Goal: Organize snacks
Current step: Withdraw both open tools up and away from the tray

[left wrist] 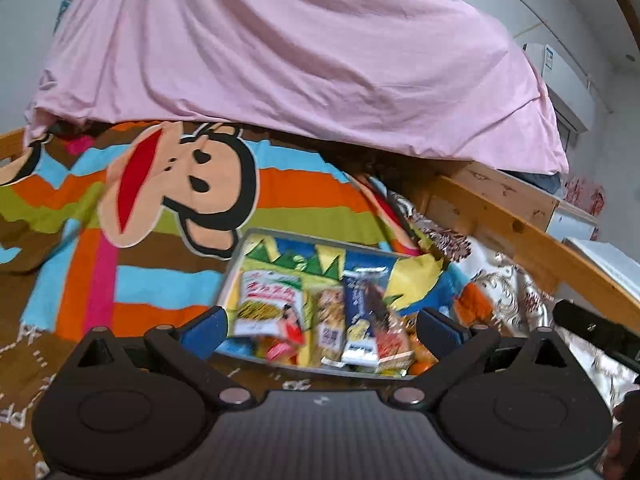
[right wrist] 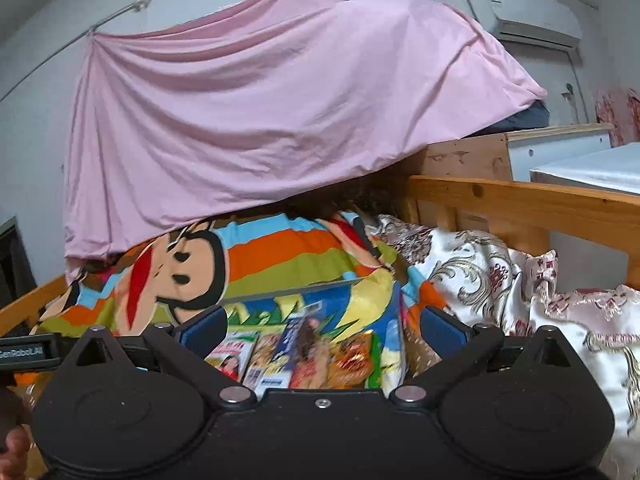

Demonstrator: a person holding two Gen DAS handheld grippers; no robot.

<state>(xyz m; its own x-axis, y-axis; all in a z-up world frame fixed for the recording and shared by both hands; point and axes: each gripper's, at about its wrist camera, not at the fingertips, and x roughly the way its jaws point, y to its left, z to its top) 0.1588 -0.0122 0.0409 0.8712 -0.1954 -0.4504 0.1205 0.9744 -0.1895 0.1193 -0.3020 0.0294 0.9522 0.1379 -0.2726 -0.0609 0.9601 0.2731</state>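
A grey tray lies on the striped monkey blanket and holds several snack packets: a white and green packet, a tan one, a dark blue one. My left gripper is open and empty just above the tray's near side. In the right wrist view the tray shows again with the same packets, the dark blue one in the middle. My right gripper is open and empty above them.
A pink sheet hangs over the back of the bed. A wooden bed rail runs along the right. Floral cushions lie to the right of the tray. The other gripper's body shows at the right edge of the left view.
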